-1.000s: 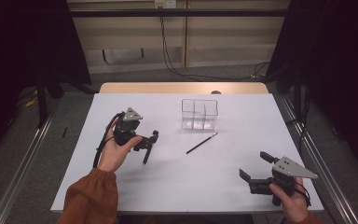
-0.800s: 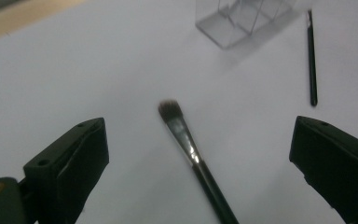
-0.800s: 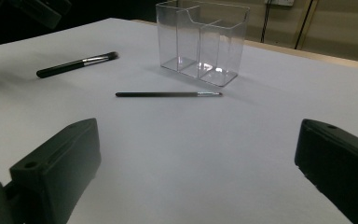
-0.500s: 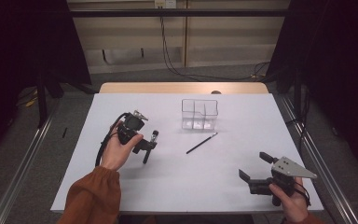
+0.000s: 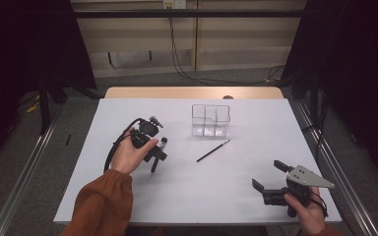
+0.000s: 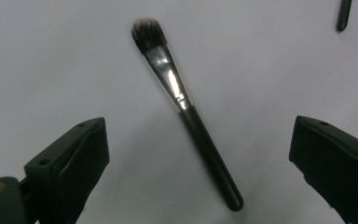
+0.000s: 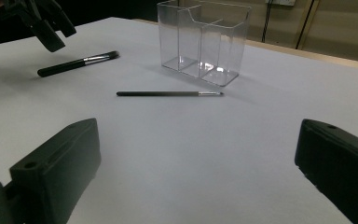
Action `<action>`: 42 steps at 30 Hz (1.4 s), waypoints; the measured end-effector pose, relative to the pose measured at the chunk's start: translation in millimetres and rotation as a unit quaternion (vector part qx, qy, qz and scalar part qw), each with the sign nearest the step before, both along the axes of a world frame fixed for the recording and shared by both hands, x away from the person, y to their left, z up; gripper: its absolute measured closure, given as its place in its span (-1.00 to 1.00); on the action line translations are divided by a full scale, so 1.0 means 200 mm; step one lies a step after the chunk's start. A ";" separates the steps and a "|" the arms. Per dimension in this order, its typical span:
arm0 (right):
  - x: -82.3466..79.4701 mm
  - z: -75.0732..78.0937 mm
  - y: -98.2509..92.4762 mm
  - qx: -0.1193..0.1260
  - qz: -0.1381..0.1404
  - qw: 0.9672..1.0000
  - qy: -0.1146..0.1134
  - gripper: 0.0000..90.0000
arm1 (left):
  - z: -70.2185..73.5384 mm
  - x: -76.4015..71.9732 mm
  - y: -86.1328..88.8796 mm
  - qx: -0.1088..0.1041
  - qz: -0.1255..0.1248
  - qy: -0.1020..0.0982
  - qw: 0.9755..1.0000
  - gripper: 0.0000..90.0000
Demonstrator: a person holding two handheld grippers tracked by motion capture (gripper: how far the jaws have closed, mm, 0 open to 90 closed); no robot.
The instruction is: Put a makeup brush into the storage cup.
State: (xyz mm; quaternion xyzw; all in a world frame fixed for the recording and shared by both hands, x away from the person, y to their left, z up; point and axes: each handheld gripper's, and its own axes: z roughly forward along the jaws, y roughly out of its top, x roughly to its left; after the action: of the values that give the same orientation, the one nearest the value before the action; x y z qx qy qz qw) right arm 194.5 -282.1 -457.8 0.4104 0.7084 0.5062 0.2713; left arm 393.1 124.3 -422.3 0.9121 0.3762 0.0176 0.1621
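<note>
In the left gripper view the left gripper (image 6: 200,154) looks straight down on the table with its jaws spread wide, one at the lower left corner of the frame and one at the lower right. Between them, touched by neither, lies the thick brush (image 6: 186,112): its black handle runs from the lower middle of the frame up and to the left, its shiny metal ferrule sits just above centre, and its dark bristles end near the upper middle. The tip of another dark thing shows at the upper right edge (too little of it to name).

In the high view the left gripper (image 5: 156,152) sits left of centre, held by a hand with an orange sleeve, and the thick brush (image 5: 163,143) peeks out just beside its upper right side. Right of it, near the centre, lies the thin brush (image 5: 213,150) at a slant, and above that stands the clear organiser (image 5: 210,119), empty.

Against the frames from a second ago, the left gripper has moved a little to the right and toward the bottom of the frame, closing over the thick brush. The right gripper (image 5: 268,178), at the lower right, has stayed where it was, jaws wide apart and holding nothing; the thin brush and organiser have not shifted.
</note>
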 end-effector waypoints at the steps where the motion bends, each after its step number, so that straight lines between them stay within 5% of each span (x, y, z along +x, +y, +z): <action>1: 0.00 0.00 0.00 0.000 0.000 1.000 0.000 -1.00 | 0.00 0.00 0.00 0.004 0.001 0.003 1.000 -0.88; 11: 0.00 0.00 0.00 -0.001 0.000 1.000 0.002 -1.00 | -0.06 0.02 -0.03 0.050 0.000 0.042 0.998 -0.88; 20: 0.00 0.00 0.00 -0.001 0.001 1.000 0.002 -1.00 | -0.09 0.02 -0.05 0.071 0.004 0.049 0.996 -0.90; 33: 0.00 0.00 0.00 -0.003 0.001 1.000 0.004 -1.00 | -0.13 0.01 -0.08 0.087 0.007 0.067 0.994 -0.47; 42: 0.00 0.00 0.00 -0.002 0.001 1.000 0.004 -1.00 | -0.14 0.00 -0.11 0.109 0.025 0.060 0.992 -0.35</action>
State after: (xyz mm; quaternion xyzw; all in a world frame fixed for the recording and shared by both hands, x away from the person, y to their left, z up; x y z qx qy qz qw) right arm 194.9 -281.5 -458.5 0.4112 0.7109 0.5031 0.2693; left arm 394.0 102.7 -450.5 0.9140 0.4038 0.0081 0.0382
